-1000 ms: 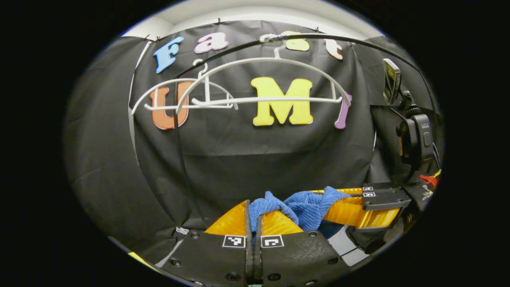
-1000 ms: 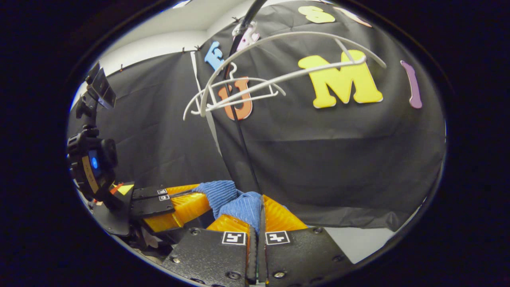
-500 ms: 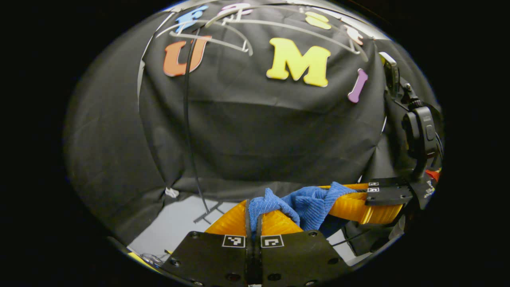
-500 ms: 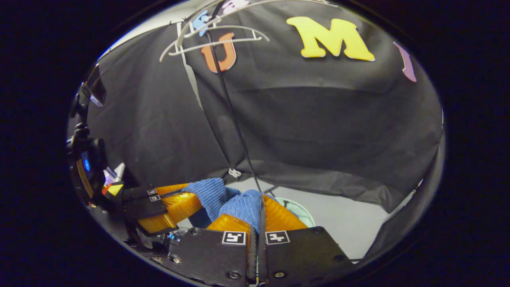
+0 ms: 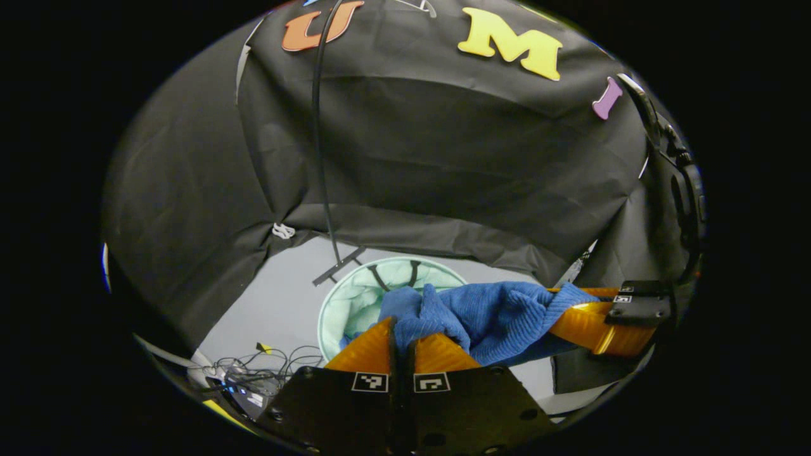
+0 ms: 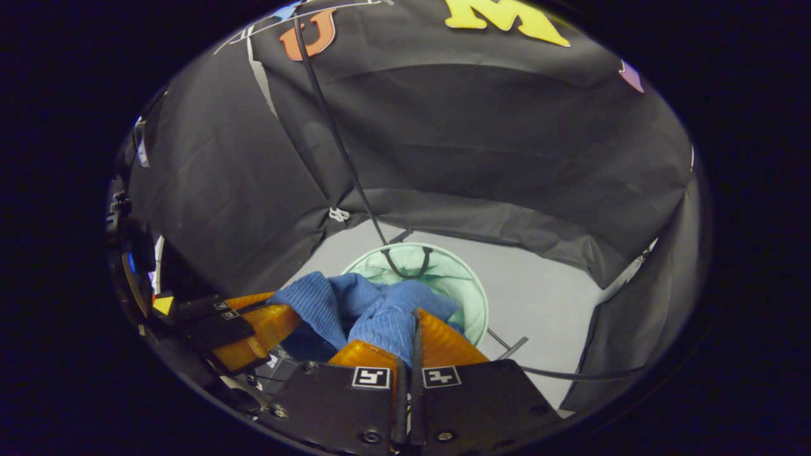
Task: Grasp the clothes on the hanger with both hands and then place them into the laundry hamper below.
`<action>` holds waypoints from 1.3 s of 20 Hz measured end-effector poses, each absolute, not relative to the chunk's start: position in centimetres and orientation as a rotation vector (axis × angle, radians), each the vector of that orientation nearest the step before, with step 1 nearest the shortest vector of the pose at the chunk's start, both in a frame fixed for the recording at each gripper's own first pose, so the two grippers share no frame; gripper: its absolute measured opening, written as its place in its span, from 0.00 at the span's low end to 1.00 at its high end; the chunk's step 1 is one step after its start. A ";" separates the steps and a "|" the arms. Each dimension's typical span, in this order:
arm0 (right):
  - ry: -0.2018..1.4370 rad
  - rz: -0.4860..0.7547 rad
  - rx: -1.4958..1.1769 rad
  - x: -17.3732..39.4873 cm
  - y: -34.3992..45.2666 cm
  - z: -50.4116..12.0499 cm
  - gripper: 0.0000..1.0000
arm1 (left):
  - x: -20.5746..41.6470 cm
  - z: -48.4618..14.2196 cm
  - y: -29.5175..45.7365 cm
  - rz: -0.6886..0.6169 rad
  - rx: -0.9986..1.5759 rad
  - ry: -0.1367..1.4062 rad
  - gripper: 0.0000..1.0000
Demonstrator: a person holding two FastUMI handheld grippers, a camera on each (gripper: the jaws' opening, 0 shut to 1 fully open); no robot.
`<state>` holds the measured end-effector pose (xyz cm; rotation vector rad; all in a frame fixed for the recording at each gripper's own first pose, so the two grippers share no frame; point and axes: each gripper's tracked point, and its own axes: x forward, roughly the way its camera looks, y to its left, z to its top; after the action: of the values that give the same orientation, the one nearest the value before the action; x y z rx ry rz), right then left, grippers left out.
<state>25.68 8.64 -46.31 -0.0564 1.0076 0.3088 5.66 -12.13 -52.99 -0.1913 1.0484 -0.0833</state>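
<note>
A blue ribbed garment [image 5: 491,315] is bunched between my two grippers, off the hanger. My left gripper [image 5: 399,324] is shut on one end of it at the bottom of the left gripper view. My right gripper [image 5: 570,310] pinches the other end at the right. In the right gripper view the garment [image 6: 355,303] runs from my right gripper [image 6: 415,323], shut on it, to the left gripper [image 6: 285,315]. The round mint-green mesh hamper [image 5: 352,303] stands on the grey floor just beyond and below the garment, which hides part of its rim [image 6: 459,282].
A thin black rack pole [image 5: 320,158] runs down to a foot on the floor beside the hamper. Loose cables [image 5: 253,373] lie on the floor at the lower left. A white hanger [image 6: 304,14] peeks in at the top edge. Black cloth walls close in on three sides.
Both grippers have dropped and tipped downward with the garment still held. The hangers have slid up toward the top edge, and the hamper and floor have come into view.
</note>
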 end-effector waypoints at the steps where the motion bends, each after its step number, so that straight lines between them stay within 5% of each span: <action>1: 1.002 0.310 -0.072 25.9 8.6 -46.3 0.06 | 5.7 -53.2 -12.1 -0.091 -0.173 1.045 0.01; 5: 0.970 0.278 -0.088 25.8 8.1 -46.1 0.10 | 5.2 -52.9 -12.0 -0.097 -0.144 1.055 0.00; 6: 0.948 0.277 -0.080 26.1 8.2 -45.6 0.25 | 5.0 -52.8 -11.8 -0.094 -0.139 1.054 0.32; 9: 0.878 0.253 -0.102 27.2 7.9 -44.6 0.70 | 5.6 -51.9 -11.2 -0.083 -0.108 1.018 1.00; 10: 0.865 0.257 -0.105 27.0 7.9 -44.3 0.79 | 5.7 -51.4 -11.0 -0.084 -0.096 1.001 0.97; 12: 0.852 0.258 -0.105 27.1 8.0 -44.2 0.82 | 5.9 -50.6 -10.9 -0.088 -0.088 0.983 0.97; 21: 0.755 0.244 -0.086 25.6 7.9 -39.5 0.80 | 5.5 -46.2 -10.0 -0.072 -0.080 0.902 1.00; 26: 0.529 0.253 -0.127 24.1 9.1 -29.6 0.81 | 5.6 -38.2 -8.1 -0.050 -0.036 0.754 0.97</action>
<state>24.14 9.13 -29.58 -0.1265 0.5293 0.2534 5.64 -8.09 -38.22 -0.0362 0.7537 -0.0504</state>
